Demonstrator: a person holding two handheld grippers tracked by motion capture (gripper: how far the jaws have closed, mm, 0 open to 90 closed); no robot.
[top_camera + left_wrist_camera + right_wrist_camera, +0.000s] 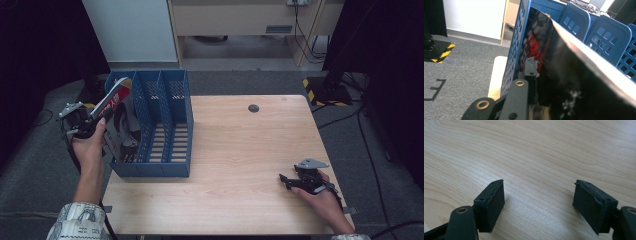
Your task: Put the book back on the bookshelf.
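Left claw (95, 121) pinches a thin, floppy magazine (114, 97) by its edge (likely slippery) above the blue file rack (165, 122); right claw (290, 181) rests spread on the tabletop (240, 145)

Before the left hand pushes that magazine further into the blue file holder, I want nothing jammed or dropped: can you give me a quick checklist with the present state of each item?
1. Left gripper shut on the magazine: ok.
2. Magazine lined up with the leftmost slot of the blue file holder: ok; it leans tilted, its lower part inside.
3. Room left in that slot: cannot tell; other papers already stand there.
4. Holder fully on the table: ok, though at its left edge.
5. Right gripper out of the way: ok, open, low over bare wood.
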